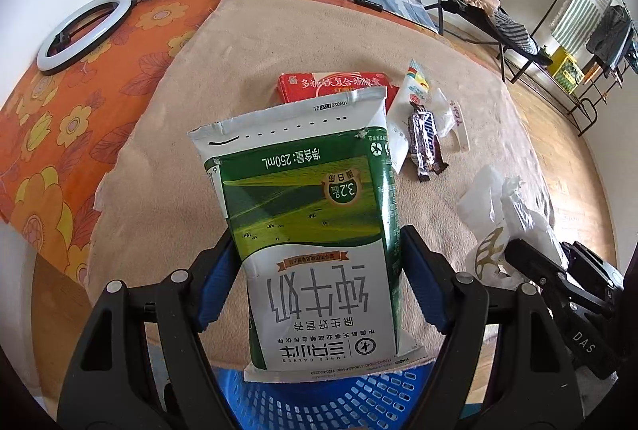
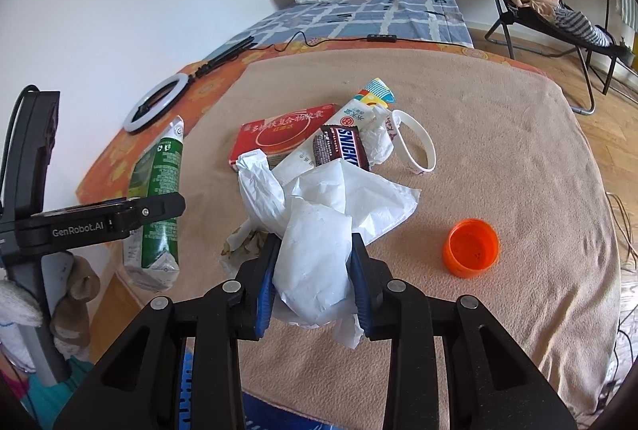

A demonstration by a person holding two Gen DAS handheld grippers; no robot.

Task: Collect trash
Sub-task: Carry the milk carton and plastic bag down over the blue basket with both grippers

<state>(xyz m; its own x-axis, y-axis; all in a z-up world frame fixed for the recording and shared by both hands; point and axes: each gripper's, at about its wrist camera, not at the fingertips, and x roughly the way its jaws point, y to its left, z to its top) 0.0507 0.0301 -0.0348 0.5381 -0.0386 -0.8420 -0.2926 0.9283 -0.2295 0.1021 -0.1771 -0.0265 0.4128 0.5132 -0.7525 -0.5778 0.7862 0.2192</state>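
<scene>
Both my jaws are pinching trash: my left gripper (image 1: 315, 270) clamps the green-and-white milk carton (image 1: 307, 222) by its sides, holding it above the rim of the blue basket (image 1: 319, 402), while my right gripper (image 2: 313, 270) squeezes a crumpled white plastic bag (image 2: 315, 230) over the beige blanket (image 2: 498, 151). Farther out on the blanket lie a red box (image 2: 275, 139), a Snickers wrapper (image 2: 345, 149) on a white packet (image 2: 355, 115), a white wristband (image 2: 418, 143) and, well apart, an orange cap (image 2: 470, 246).
</scene>
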